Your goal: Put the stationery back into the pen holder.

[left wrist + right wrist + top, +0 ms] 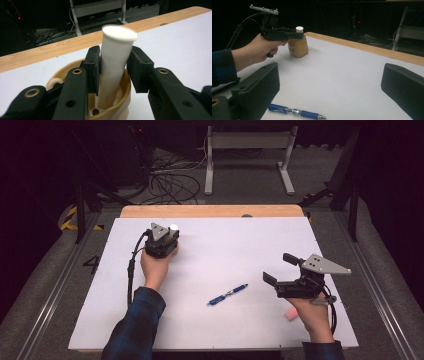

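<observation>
Left gripper view: left gripper (113, 71) has its jaws around a white tube (115, 62) standing tilted in a tan holder (120, 105), one pad touching, the other just apart. Right gripper (280, 269) hangs spread wide above the table (225, 245), blue pen (228, 294) between them.

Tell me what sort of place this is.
Probably a lab or recording studio: a white-topped table amid dark surroundings, loose cables on the floor behind it, and a metal stand.
</observation>
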The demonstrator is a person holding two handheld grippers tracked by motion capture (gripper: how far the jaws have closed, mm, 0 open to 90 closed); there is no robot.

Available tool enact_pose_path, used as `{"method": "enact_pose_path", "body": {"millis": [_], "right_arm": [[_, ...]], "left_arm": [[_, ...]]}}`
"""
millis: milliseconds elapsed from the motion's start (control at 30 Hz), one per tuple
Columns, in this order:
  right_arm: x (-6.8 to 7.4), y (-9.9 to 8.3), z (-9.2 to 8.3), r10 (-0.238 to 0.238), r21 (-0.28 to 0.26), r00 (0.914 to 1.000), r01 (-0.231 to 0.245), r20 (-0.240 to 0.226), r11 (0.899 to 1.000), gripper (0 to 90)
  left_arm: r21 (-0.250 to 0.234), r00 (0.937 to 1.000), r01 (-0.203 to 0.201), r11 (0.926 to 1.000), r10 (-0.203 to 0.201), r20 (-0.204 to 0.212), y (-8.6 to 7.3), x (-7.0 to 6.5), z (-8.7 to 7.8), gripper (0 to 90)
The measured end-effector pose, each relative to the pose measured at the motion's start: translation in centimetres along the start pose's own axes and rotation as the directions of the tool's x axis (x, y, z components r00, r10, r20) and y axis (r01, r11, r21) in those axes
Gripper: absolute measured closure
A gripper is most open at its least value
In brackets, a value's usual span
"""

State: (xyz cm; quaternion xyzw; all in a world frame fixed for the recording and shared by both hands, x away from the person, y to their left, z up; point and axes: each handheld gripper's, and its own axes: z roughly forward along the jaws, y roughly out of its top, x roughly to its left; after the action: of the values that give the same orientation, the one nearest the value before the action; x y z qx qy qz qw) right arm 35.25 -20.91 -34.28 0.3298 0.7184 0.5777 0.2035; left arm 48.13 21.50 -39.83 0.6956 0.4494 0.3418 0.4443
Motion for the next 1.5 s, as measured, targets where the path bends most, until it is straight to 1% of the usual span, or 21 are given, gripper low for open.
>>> {"method": "enact_pose_path", "body": {"millis": [33, 67, 200, 333, 400, 467, 567, 633, 767, 833, 867, 933, 1000, 1067, 1133, 1167, 1200, 1233, 1367, 1400, 1500], "right_arm": [[0.0, 0.0, 0.0, -0.001, 0.000, 1.0000, 0.001, -0.001, 1.000, 2.5], [0.0, 0.0, 0.0, -0.002, -0.001, 1.0000, 0.002, -0.002, 1.000, 2.5], [0.0, 0.0, 0.1, -0.002, 0.001, 1.0000, 0.002, -0.002, 1.000, 2.5], [0.0, 0.0, 0.1, -0.004, 0.001, 1.0000, 0.004, -0.002, 1.000, 2.5], [0.0, 0.0, 0.1, -0.003, 0.002, 1.0000, 0.003, -0.001, 1.000, 2.5], [0.0, 0.0, 0.1, -0.002, 0.001, 1.0000, 0.002, 0.002, 1.000, 2.0], [-0.1, 0.0, 0.1, 0.002, -0.002, 1.0000, -0.002, 0.006, 1.000, 0.6], [-0.1, 0.0, 0.1, 0.003, -0.006, 1.0000, -0.003, 0.007, 1.000, 0.3], [-0.2, 0.0, 0.0, 0.006, -0.015, 1.0000, -0.006, 0.004, 1.000, 0.0], [-0.2, 0.0, 0.0, 0.005, -0.018, 1.0000, -0.005, 0.005, 1.000, 0.0], [-0.2, 0.0, 0.0, 0.002, -0.018, 1.0000, -0.002, 0.008, 1.000, 0.0], [-0.2, 0.0, 0.0, 0.002, -0.015, 1.0000, -0.002, 0.009, 1.000, 0.0], [-0.3, 0.0, 0.0, 0.001, -0.013, 0.9999, 0.000, 0.011, 1.000, 0.0], [-0.3, 0.1, -0.1, 0.002, -0.013, 1.0000, -0.002, 0.007, 1.000, 0.0], [-0.3, 0.1, -0.2, 0.004, -0.016, 1.0000, -0.004, 0.009, 1.000, 0.0], [-0.4, 0.1, -0.2, 0.003, -0.019, 1.0000, -0.003, 0.009, 1.000, 0.0], [-0.4, 0.1, -0.3, 0.000, -0.022, 0.9999, 0.000, 0.011, 1.000, 0.0], [-0.4, 0.1, -0.3, 0.001, -0.022, 0.9999, 0.000, 0.012, 1.000, 0.0], [-0.5, 0.2, -0.4, 0.000, -0.022, 0.9998, 0.001, 0.018, 1.000, 0.0], [-0.5, 0.2, -0.4, -0.001, -0.024, 0.9998, 0.001, 0.019, 1.000, 0.0], [-0.6, 0.2, -0.4, 0.001, -0.024, 0.9998, 0.000, 0.018, 1.000, 0.0]], "left_arm": [[-0.003, 1.0000, 0.001, 1.0000, -0.001, 0.001, 0.0, -0.1, -0.1, 60.9], [-0.010, 0.9999, -0.005, 0.9999, 0.005, -0.009, 0.2, -0.1, -0.2, 57.7], [-0.029, 1.0000, 0.000, 0.9996, 0.000, -0.006, 0.6, -0.3, -0.7, 48.6], [-0.057, 0.9999, -0.003, 0.9984, 0.003, 0.012, 0.8, -0.7, -1.3, 40.1], [-0.071, 0.9993, -0.009, 0.9974, 0.012, 0.035, 0.8, -1.1, -1.8, 38.2], [-0.069, 0.9977, -0.024, 0.9973, 0.028, 0.062, 0.8, -1.4, -2.1, 35.8], [-0.069, 0.9936, -0.036, 0.9970, 0.043, 0.104, 0.6, -2.0, -2.5, 32.7], [-0.067, 0.9884, -0.028, 0.9974, 0.038, 0.147, 0.5, -2.3, -2.7, 29.2], [-0.059, 0.9749, -0.038, 0.9975, 0.050, 0.217, 0.6, -3.0, -3.1, 22.7], [-0.056, 0.9625, -0.041, 0.9976, 0.054, 0.266, 0.7, -3.5, -3.4, 20.9], [-0.057, 0.9586, -0.040, 0.9976, 0.054, 0.279, 0.8, -3.7, -3.4, 20.2], [-0.047, 0.9447, -0.046, 0.9978, 0.059, 0.323, 0.8, -4.3, -3.6, 17.5], [-0.049, 0.9334, -0.074, 0.9960, 0.087, 0.348, 0.9, -5.0, -3.8, 16.4], [-0.048, 0.9244, -0.084, 0.9953, 0.096, 0.369, 1.0, -5.6, -3.9, 14.7], [-0.040, 0.9085, -0.085, 0.9956, 0.094, 0.407, 1.0, -6.1, -3.9, 13.1], [-0.030, 0.8972, -0.083, 0.9961, 0.088, 0.433, 0.9, -6.3, -3.9, 13.0], [-0.022, 0.8878, -0.081, 0.9965, 0.082, 0.453, 0.9, -6.5, -3.9, 12.2], [-0.021, 0.8808, -0.087, 0.9959, 0.087, 0.465, 0.9, -6.7, -3.9, 11.3], [-0.019, 0.8622, -0.110, 0.9937, 0.105, 0.496, 0.8, -7.7, -4.0, 11.3], [-0.013, 0.8604, -0.119, 0.9928, 0.110, 0.498, 0.8, -7.9, -4.0, 11.1], [0.010, 0.8504, -0.131, 0.9914, 0.107, 0.515, 0.7, -8.4, -4.0, 10.4]]}}
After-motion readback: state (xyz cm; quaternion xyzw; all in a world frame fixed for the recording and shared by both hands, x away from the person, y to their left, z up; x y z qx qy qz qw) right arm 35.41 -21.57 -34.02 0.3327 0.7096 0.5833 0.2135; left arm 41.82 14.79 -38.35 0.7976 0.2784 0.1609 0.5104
